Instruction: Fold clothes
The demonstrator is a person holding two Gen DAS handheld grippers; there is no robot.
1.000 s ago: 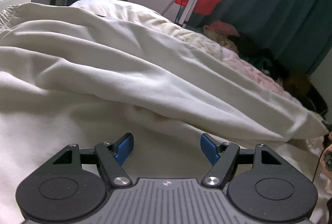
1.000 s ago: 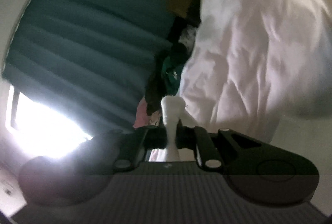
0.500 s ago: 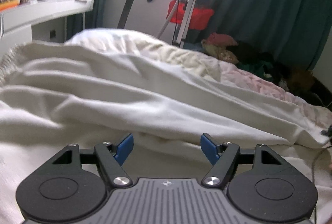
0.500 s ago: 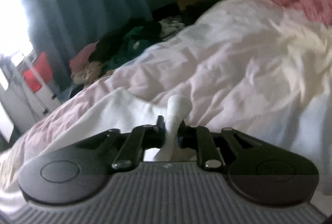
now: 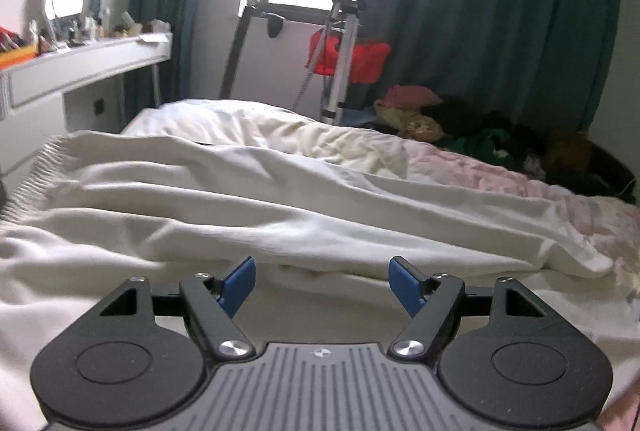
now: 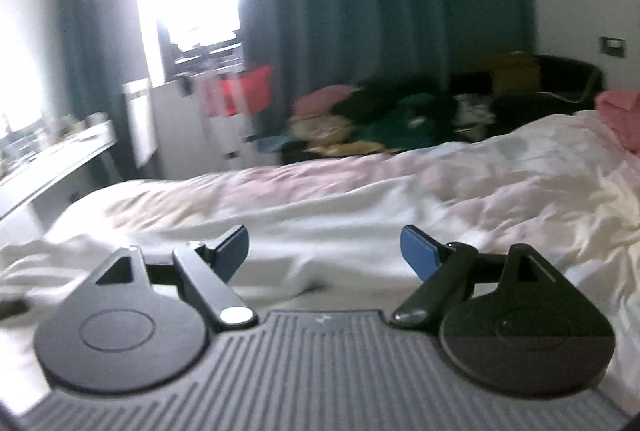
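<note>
A white knitted garment (image 5: 248, 207) lies spread in long folds across the bed, its ribbed hem at the far left. My left gripper (image 5: 322, 281) hovers just above its near edge, open, with nothing between the blue pads. In the right wrist view the same white garment (image 6: 320, 231) lies flat ahead. My right gripper (image 6: 324, 247) is above it with its jaws opening wide, and no cloth sits between them.
The bed carries a rumpled white and pale pink duvet (image 5: 500, 175). A pile of mixed clothes (image 6: 380, 119) lies beyond the bed by dark green curtains (image 5: 500, 15). A white desk (image 5: 84, 67) stands at the left, a tripod with a red bag (image 5: 348, 55) near the window.
The right gripper let go of the white cloth it was pinching, opened wide and rolled level. Both grippers rose, so more of the room shows behind the bed.
</note>
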